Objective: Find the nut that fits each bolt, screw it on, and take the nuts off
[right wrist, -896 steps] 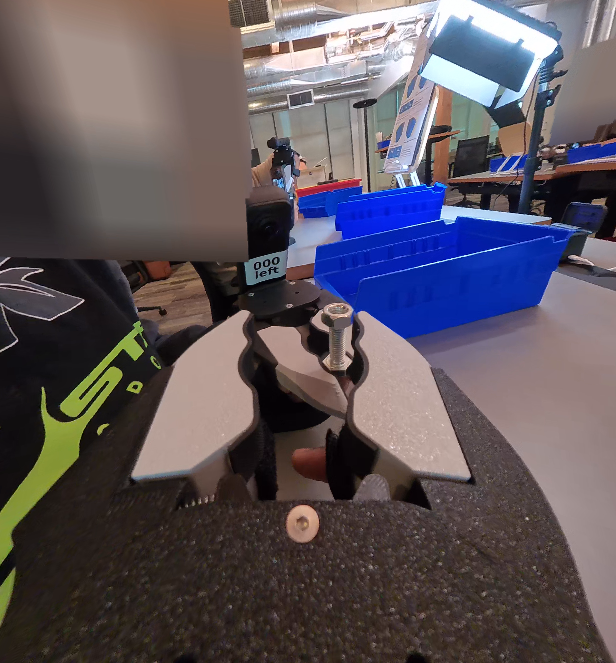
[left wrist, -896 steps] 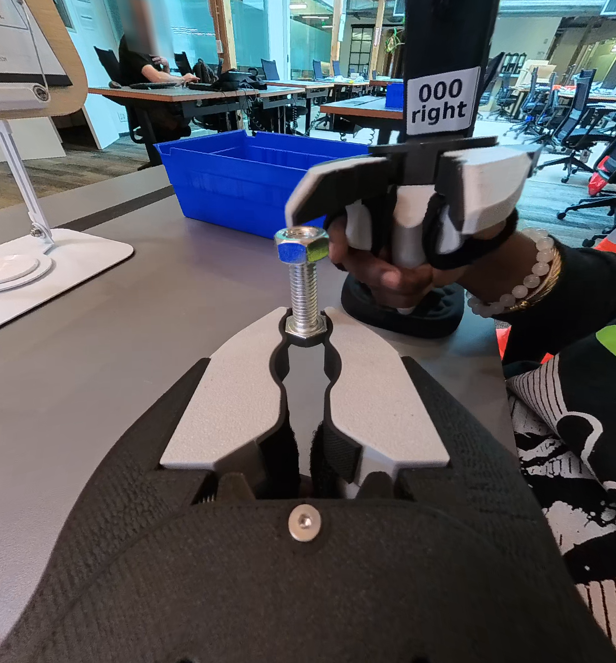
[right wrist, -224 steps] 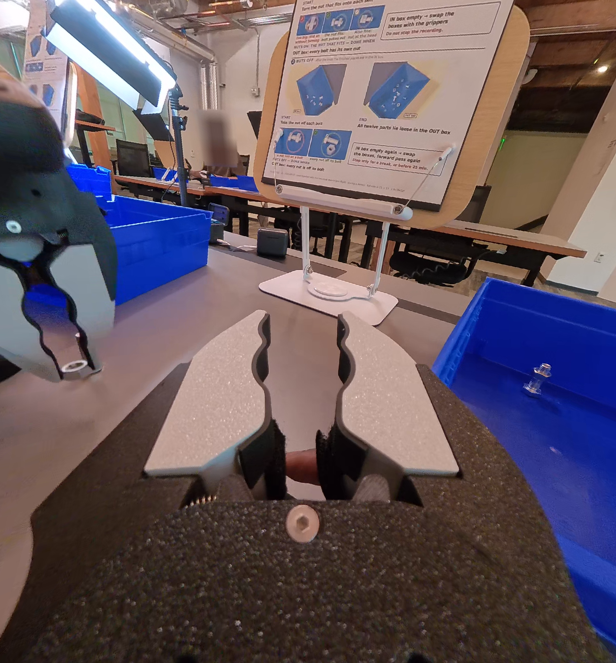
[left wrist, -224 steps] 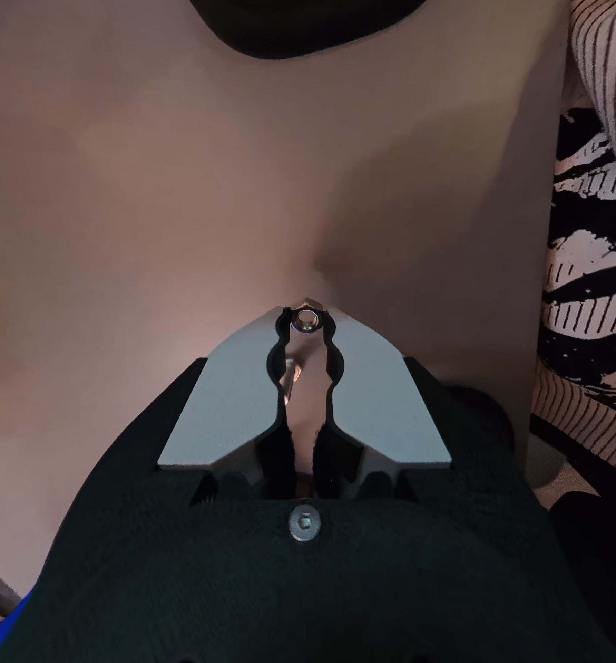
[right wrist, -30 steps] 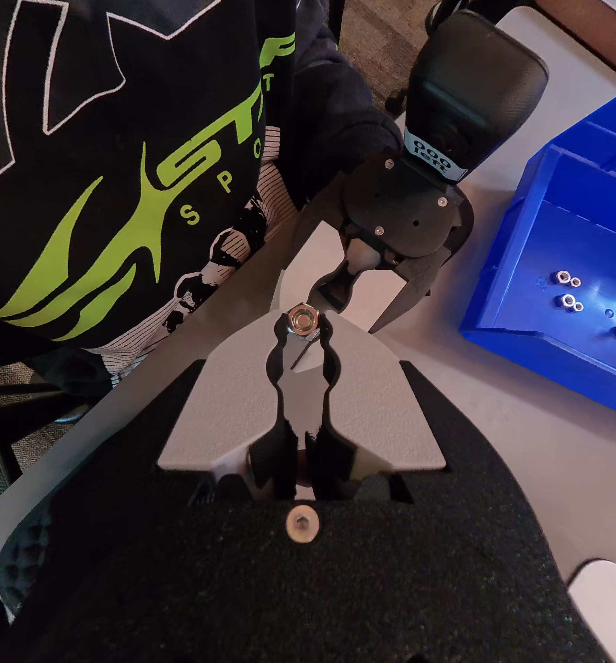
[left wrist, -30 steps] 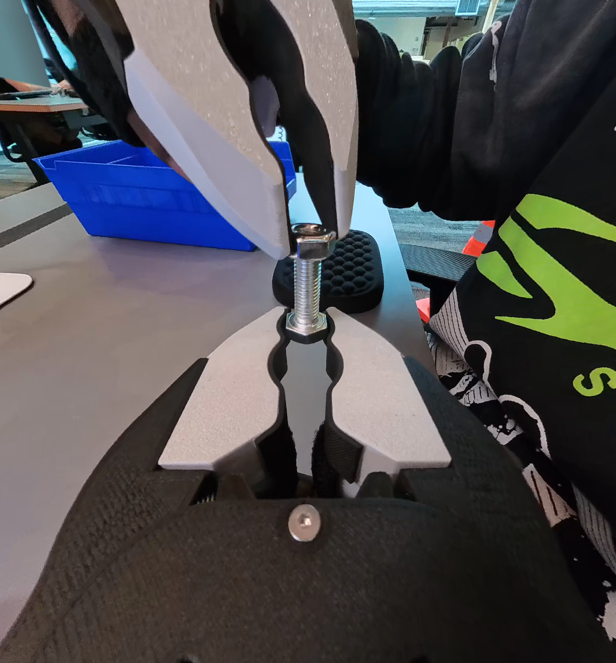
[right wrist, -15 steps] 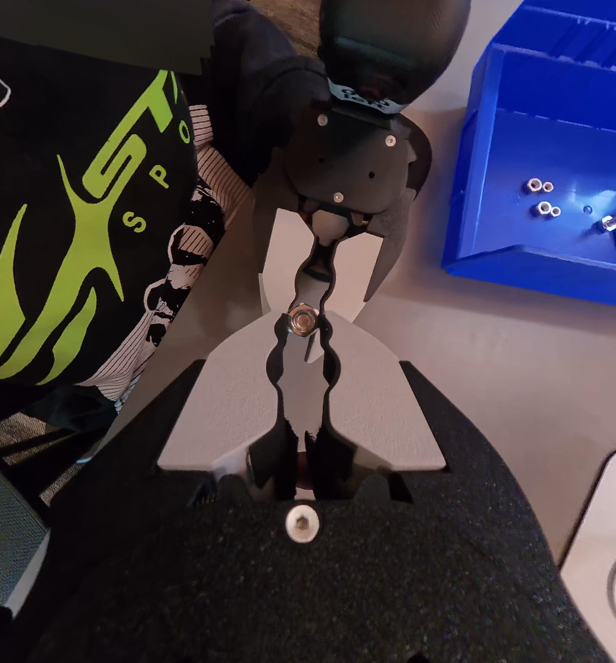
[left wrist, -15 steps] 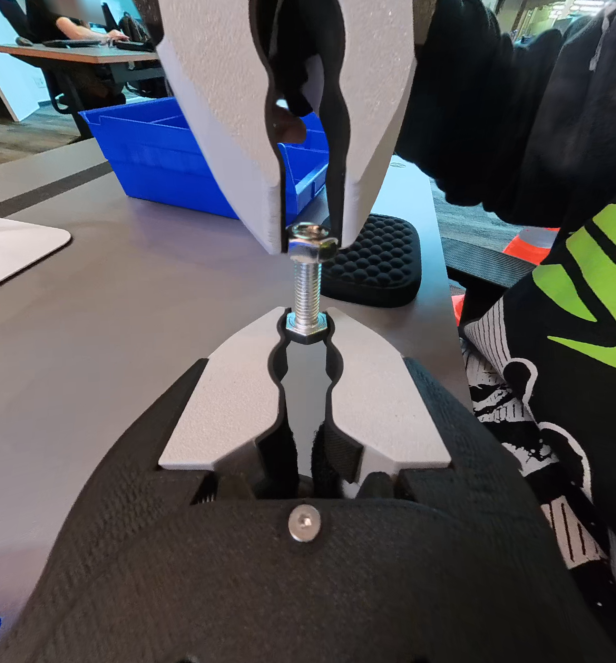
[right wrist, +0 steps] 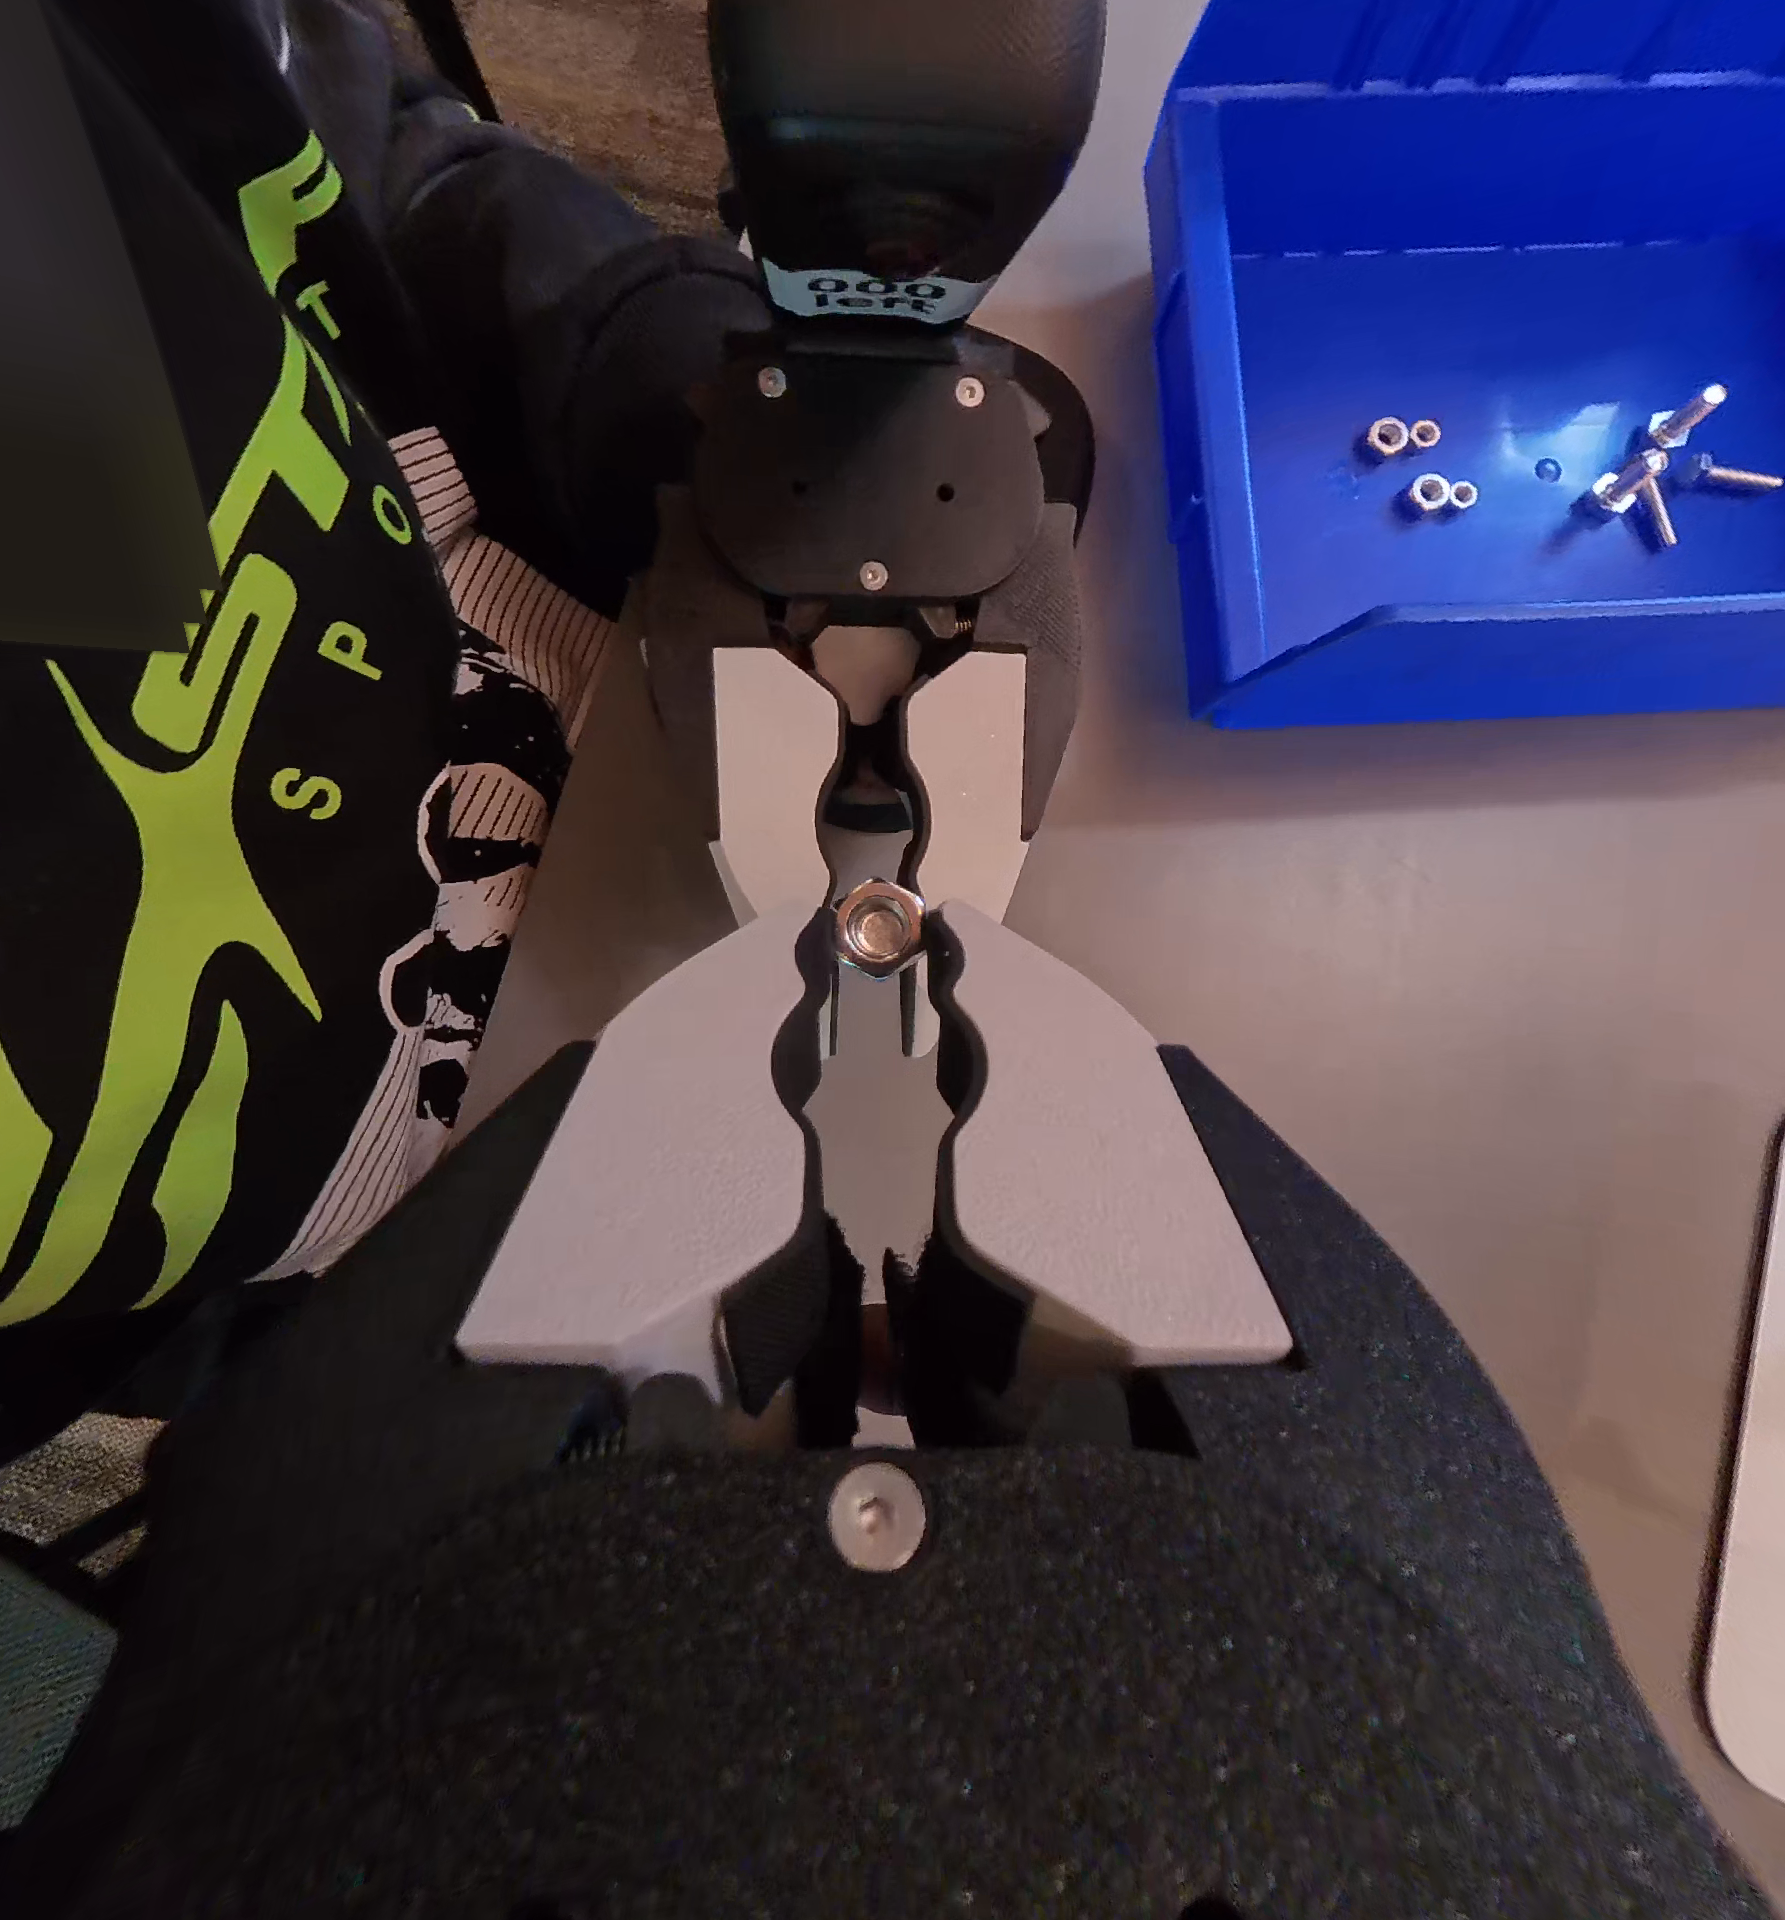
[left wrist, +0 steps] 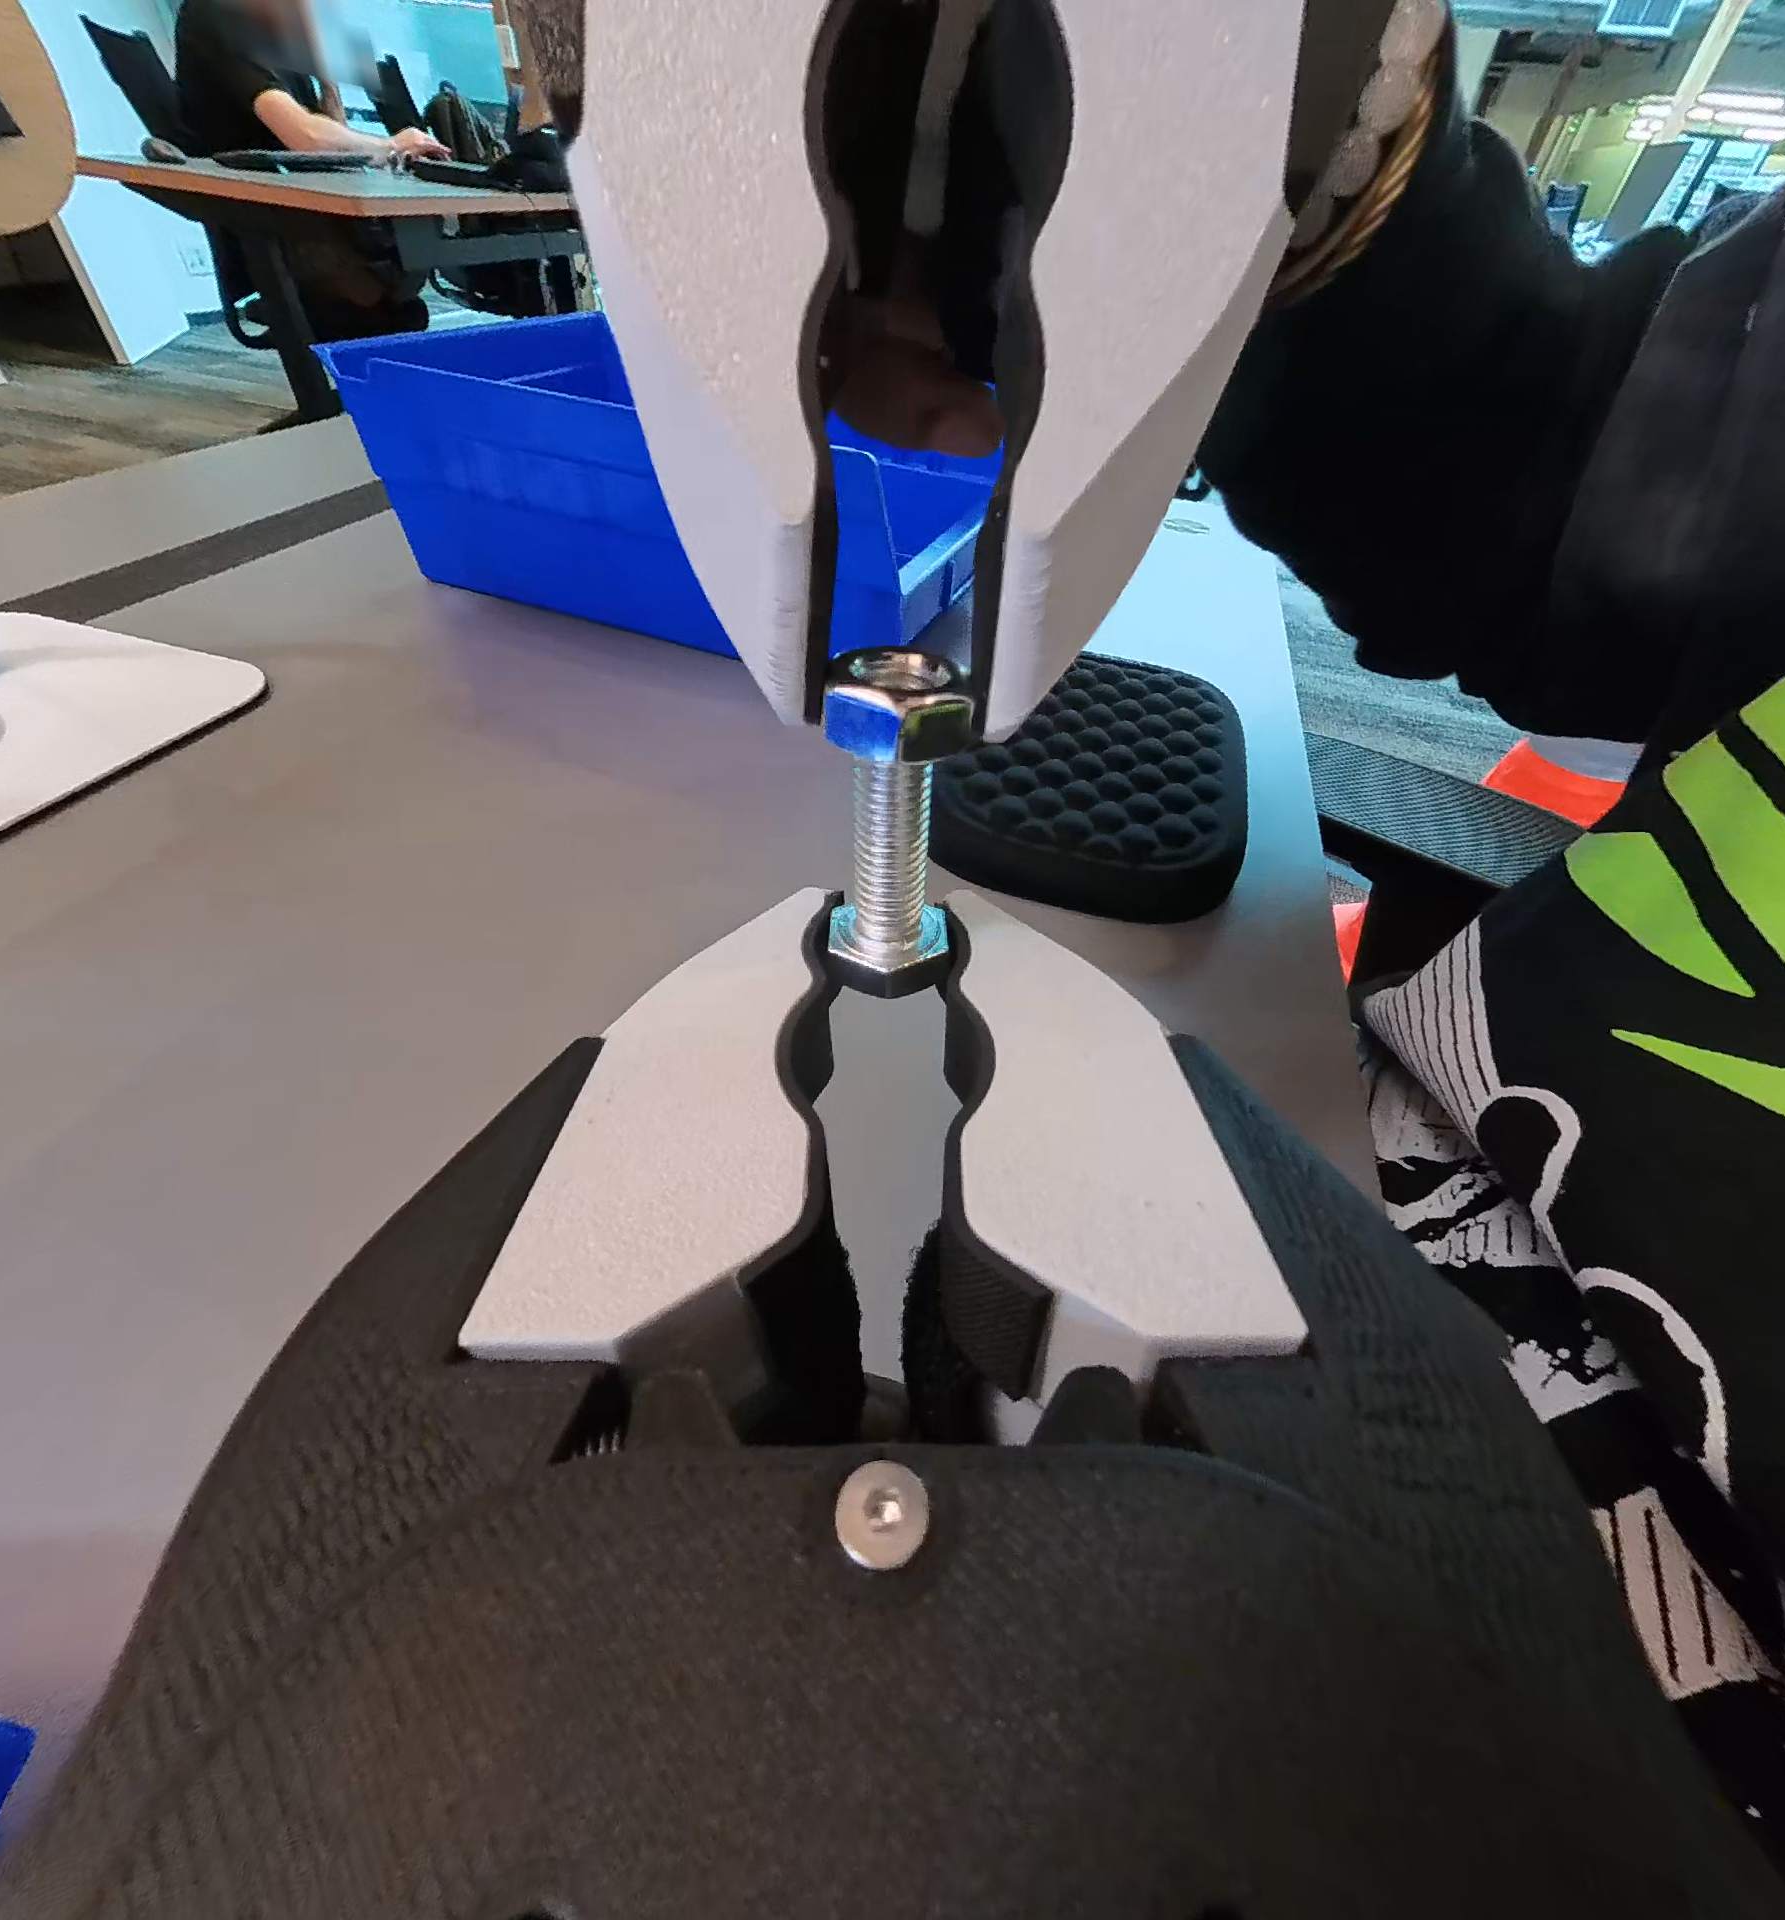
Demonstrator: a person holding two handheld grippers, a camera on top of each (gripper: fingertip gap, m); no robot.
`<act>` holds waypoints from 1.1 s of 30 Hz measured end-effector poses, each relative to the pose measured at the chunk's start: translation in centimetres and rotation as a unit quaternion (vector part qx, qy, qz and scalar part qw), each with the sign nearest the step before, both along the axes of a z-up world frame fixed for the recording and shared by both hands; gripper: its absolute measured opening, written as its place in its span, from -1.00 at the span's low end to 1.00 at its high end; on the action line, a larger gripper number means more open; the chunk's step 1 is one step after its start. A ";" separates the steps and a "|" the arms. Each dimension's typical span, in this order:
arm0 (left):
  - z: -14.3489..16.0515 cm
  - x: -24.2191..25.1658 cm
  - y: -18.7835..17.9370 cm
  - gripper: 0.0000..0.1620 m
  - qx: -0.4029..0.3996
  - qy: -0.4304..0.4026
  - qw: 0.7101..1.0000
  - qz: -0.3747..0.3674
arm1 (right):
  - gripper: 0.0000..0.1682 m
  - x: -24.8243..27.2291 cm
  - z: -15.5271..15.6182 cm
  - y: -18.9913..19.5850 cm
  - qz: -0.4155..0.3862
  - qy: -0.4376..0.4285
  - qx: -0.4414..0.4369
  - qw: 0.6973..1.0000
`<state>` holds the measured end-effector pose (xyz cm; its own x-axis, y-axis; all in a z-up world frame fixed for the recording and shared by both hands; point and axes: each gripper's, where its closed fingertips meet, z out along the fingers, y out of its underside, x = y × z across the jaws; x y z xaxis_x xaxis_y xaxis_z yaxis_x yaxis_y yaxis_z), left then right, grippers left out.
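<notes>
Bin with loose nuts beside hand-held grippers.

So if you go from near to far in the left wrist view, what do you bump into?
Left gripper clamping the silver bolt's hex head → threaded bolt shaft → shiny hex nut pinched by the right gripper → black bumpy pad → blue plastic bin.

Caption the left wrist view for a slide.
Left hand-held gripper holds an upright bolt while the right hand-held gripper grips its nut.
</notes>
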<state>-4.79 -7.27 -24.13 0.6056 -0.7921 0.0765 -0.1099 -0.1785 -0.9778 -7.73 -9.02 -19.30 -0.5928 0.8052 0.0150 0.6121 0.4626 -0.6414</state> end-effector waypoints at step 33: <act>1.0 -0.6 -0.2 -0.79 0.018 -0.034 0.999 0.006 | -0.28 -0.3 1.8 -1.3 -0.107 0.292 -0.243 0.919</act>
<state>-5.44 -7.43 -23.10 0.6095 -0.7877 0.0896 -0.0415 -0.1446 -0.9886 -8.02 -10.34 -17.49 -0.4245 0.8984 -0.1123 0.1414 -0.0567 -0.9883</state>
